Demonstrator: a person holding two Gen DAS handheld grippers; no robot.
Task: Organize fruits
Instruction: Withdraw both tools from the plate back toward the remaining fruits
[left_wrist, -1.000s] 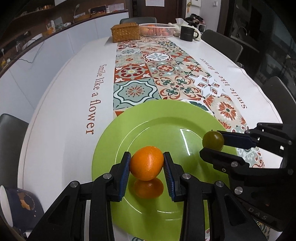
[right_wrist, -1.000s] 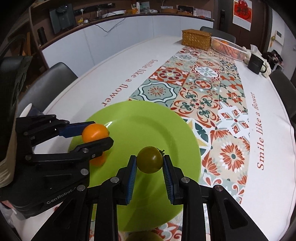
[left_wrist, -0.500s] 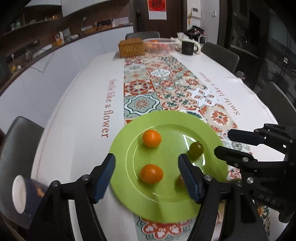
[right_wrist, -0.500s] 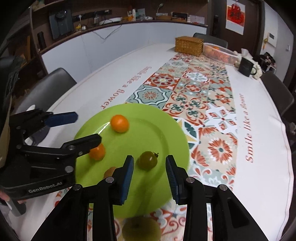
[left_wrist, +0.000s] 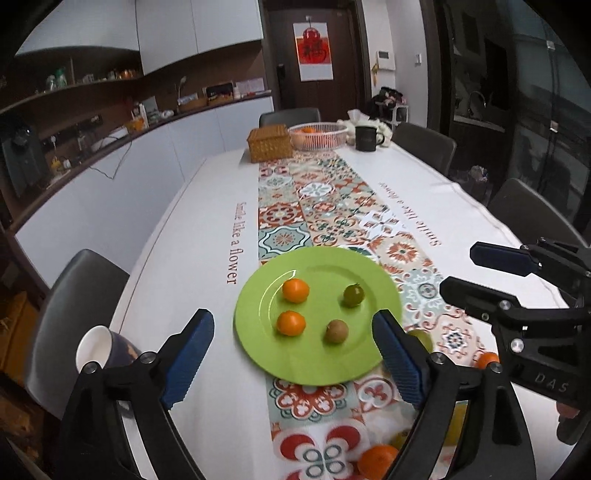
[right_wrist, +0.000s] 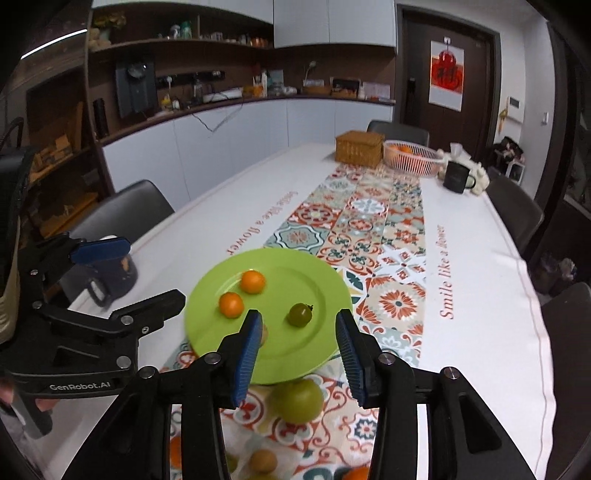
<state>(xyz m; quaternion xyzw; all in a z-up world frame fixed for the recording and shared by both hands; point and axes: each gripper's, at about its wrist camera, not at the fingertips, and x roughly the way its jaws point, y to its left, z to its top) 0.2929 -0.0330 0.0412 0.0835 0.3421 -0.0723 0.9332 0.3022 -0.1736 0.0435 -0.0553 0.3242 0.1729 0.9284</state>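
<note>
Left wrist view: your left gripper (left_wrist: 293, 354) spread wide, holding nothing | right gripper (right_wrist: 299, 350) likewise wide and empty | green plate (left_wrist: 255, 343) carries two oranges (left_wrist: 295, 290), green tomato (left_wrist: 353, 295), probably a kiwi (left_wrist: 336, 331) | green apple (right_wrist: 298, 400) beside plate.

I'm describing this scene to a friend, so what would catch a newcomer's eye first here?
The bright green plate on the patterned table runner, holding two oranges, a dark green tomato and a brown kiwi. Both grippers, left gripper and right gripper, hang open near it.
</note>
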